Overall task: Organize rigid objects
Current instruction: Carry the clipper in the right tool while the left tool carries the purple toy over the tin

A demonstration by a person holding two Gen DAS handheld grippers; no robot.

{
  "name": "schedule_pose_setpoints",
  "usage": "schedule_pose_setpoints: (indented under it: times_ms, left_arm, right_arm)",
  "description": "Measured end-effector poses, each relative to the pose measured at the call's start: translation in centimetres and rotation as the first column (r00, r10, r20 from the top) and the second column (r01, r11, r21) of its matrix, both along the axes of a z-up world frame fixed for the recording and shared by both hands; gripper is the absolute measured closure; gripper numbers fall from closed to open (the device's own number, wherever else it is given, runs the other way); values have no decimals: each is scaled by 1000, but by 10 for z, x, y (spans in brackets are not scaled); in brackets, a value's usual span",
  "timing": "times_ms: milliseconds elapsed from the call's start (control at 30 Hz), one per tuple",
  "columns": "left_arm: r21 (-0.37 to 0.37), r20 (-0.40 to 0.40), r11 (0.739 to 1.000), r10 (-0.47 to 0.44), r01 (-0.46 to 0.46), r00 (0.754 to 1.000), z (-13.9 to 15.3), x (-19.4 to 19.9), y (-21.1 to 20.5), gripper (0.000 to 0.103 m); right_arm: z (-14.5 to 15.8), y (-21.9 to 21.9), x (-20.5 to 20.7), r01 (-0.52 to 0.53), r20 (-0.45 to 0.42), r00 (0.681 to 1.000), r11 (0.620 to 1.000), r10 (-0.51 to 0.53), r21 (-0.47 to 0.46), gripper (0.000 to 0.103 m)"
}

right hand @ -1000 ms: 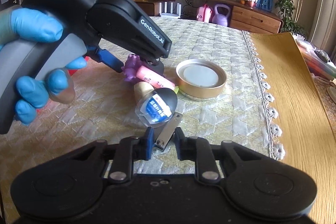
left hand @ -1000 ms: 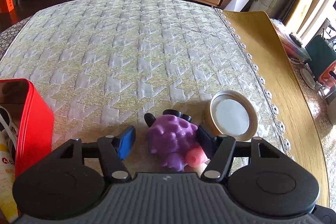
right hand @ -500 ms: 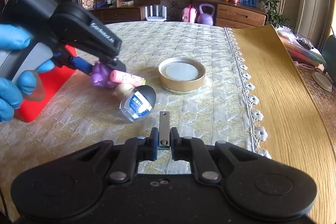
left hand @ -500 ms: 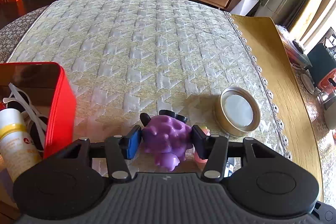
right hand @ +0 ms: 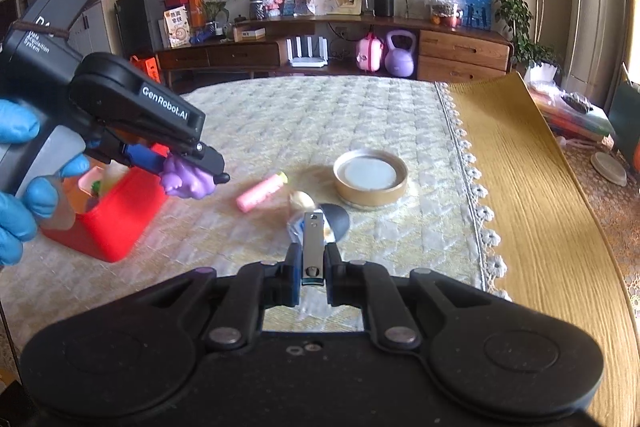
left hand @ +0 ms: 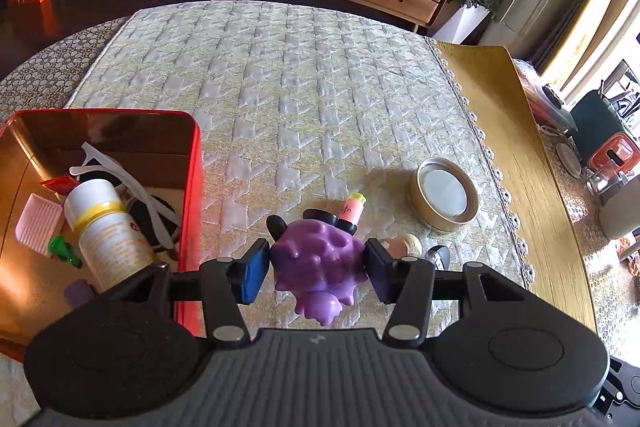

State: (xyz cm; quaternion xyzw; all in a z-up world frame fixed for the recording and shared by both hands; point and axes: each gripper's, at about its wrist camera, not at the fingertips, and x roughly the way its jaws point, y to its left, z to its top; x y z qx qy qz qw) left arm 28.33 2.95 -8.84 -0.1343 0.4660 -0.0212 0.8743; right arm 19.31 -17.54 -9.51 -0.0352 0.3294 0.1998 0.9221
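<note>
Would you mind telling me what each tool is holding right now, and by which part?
Left tool grips the purple toy by its sides; right tool pinches the nail clipper near one end.

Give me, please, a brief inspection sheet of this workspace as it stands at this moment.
Surface: quilted tablecloth with lace edge, yellow mat beside it.
Job's things: red box holds a white bottle and white sunglasses; pink tube and round tin lid lie on the cloth.
Clutter: small bottle with dark cap, partly hidden.
Grippers: left gripper clamps purple toy; right gripper clamps nail clipper.
Cables: nothing seen.
Surroundings: sideboard with purple kettlebell, plants.
</note>
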Motion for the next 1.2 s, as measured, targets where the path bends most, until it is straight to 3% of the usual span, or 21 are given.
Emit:
schedule_pose_setpoints:
  times_ms: [667,967,1200]
  left_arm:
    - [2,33,997,80,-81,996,43,-67,89,51]
    - [45,20,991,126,-127,992,35,-78,134,51]
    - [97,10,990,105,-106,994,17,-76,153,51]
  right_arm:
    - [45,68,-19,-138,29,990,989,136,52,92]
    - [48,113,-5,-220,7,975,973,220,68,92]
    - [39,150,14,-273,-27,961,960,275,63,92]
